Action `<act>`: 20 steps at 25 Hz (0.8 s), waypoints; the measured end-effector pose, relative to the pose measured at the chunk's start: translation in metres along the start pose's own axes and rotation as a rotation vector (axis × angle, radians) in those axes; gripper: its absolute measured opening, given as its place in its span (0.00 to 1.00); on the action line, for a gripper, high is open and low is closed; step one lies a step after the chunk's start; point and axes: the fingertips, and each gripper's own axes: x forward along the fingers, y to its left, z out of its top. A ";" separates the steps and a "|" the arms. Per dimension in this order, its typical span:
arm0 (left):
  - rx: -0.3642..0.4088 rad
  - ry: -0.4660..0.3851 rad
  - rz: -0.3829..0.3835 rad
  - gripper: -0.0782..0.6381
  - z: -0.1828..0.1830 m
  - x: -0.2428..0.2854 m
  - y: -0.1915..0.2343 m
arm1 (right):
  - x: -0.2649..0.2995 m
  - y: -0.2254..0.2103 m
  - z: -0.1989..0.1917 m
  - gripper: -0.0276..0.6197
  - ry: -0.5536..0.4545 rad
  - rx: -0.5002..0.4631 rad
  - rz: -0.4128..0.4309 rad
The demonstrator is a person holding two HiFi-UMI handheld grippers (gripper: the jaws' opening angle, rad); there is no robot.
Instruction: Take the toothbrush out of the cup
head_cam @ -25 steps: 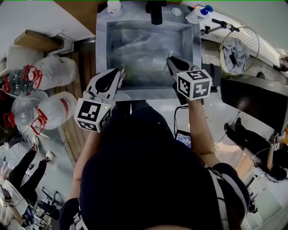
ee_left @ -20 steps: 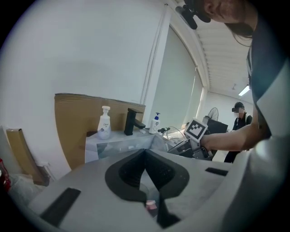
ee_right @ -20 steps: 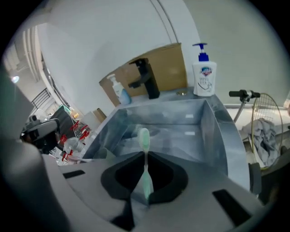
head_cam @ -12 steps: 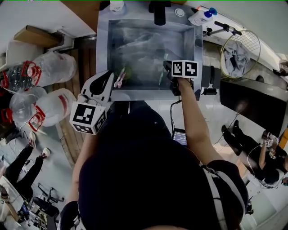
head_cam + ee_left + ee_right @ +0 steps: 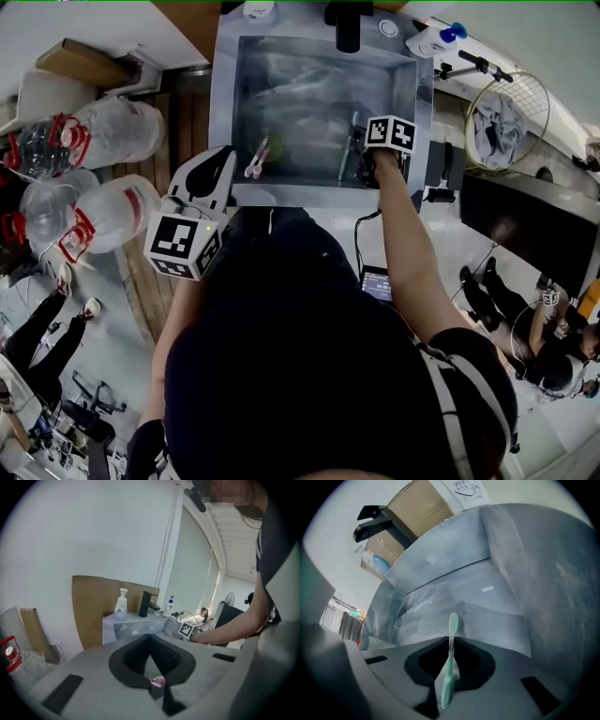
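My right gripper (image 5: 364, 159) reaches down into the steel sink (image 5: 223, 112) near its right wall, shut on a green toothbrush (image 5: 352, 141). In the right gripper view the green toothbrush (image 5: 450, 663) is pinched between the closed jaws, its head (image 5: 453, 621) pointing at the sink floor. My left gripper (image 5: 232, 155) hovers at the sink's front left rim, shut on a pink toothbrush (image 5: 255, 161). In the left gripper view only a pink end (image 5: 157, 682) shows behind the closed jaws. I cannot make out a cup in any view.
A black faucet (image 5: 347, 19) stands at the back of the sink, with a white soap bottle (image 5: 121, 604) on one side and a blue-capped bottle (image 5: 436, 37) on the other. A wire basket (image 5: 502, 117) stands to the right, big water jugs (image 5: 103, 141) on the floor to the left.
My right gripper has dropped into the sink with the green toothbrush and rolled over. The left gripper with the pink toothbrush has shifted slightly along the front rim.
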 end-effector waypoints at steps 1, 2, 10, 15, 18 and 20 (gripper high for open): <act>0.000 0.000 0.000 0.14 0.000 0.000 0.000 | 0.000 -0.002 0.000 0.11 -0.002 -0.014 -0.026; 0.000 -0.001 -0.001 0.14 -0.001 0.000 -0.001 | -0.001 -0.004 0.001 0.11 -0.006 -0.034 -0.056; -0.005 -0.007 -0.003 0.14 -0.002 -0.004 -0.004 | -0.033 0.004 0.007 0.43 -0.188 -0.050 -0.172; -0.006 -0.016 -0.004 0.14 -0.001 -0.006 -0.007 | -0.067 0.042 0.026 0.43 -0.379 -0.223 -0.144; -0.005 -0.019 -0.003 0.14 -0.002 -0.008 -0.009 | -0.075 0.080 0.028 0.42 -0.405 -0.461 -0.109; -0.004 -0.023 0.000 0.14 -0.002 -0.010 -0.011 | -0.078 0.107 0.022 0.39 -0.412 -0.607 -0.071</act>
